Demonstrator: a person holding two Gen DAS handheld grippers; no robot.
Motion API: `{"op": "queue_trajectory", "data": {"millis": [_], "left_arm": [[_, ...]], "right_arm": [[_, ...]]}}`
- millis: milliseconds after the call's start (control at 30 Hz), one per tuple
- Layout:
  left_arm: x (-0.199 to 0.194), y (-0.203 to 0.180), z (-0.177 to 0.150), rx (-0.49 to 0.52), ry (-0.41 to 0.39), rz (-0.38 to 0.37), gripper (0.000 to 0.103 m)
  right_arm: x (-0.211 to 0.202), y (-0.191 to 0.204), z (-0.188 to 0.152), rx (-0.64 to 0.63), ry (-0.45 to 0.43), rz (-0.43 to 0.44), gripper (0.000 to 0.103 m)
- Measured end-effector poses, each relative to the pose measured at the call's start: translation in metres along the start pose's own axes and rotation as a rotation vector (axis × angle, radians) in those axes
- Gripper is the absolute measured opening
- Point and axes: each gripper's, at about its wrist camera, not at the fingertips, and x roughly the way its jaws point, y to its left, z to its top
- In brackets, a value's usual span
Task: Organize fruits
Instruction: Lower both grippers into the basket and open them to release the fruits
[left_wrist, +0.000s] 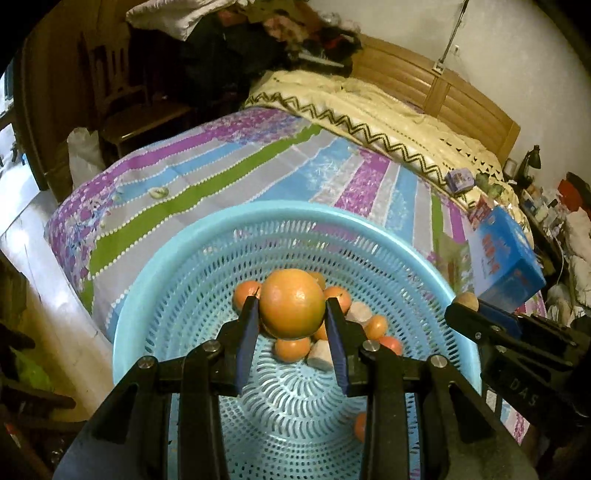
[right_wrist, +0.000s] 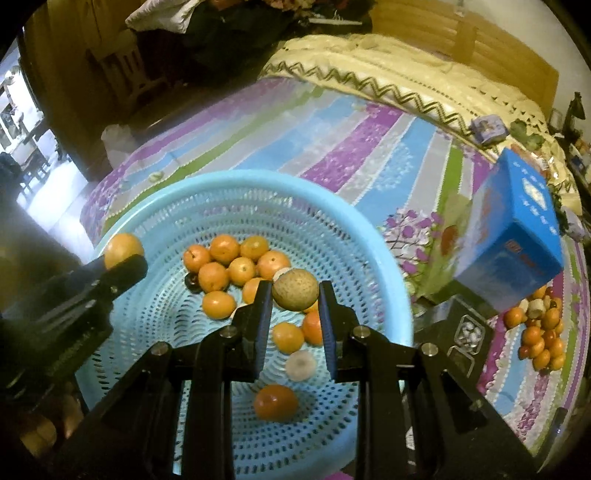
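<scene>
A light-blue perforated basket (left_wrist: 155, 266) (right_wrist: 388, 266) lies on the striped bed and holds several small oranges (right_wrist: 225, 249) and pale round pieces (right_wrist: 301, 364). My left gripper (left_wrist: 291, 306) is shut on a large orange (left_wrist: 291, 304) above the basket; it also shows in the right wrist view (right_wrist: 122, 249). My right gripper (right_wrist: 295, 291) is shut on a tan, speckled round fruit (right_wrist: 295, 289) above the basket; it also shows in the left wrist view (left_wrist: 467, 300).
A blue carton (right_wrist: 517, 229) (left_wrist: 502, 254) lies on the bed right of the basket. A heap of small oranges and pale pieces (right_wrist: 539, 332) lies beyond it. A cream quilt (left_wrist: 388, 107) covers the bed's far side. A wooden chair (left_wrist: 122, 96) stands beyond the bed.
</scene>
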Motion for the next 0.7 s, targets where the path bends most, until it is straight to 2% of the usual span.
{"op": "queue_trajectory", "data": {"millis": [700], "left_arm": [[0.016, 0.004, -0.006, 0.009, 0.065, -0.014, 0.036]], "right_arm": [[0.016, 0.002, -0.005, 0.035, 0.070, 0.020, 0.026]]}}
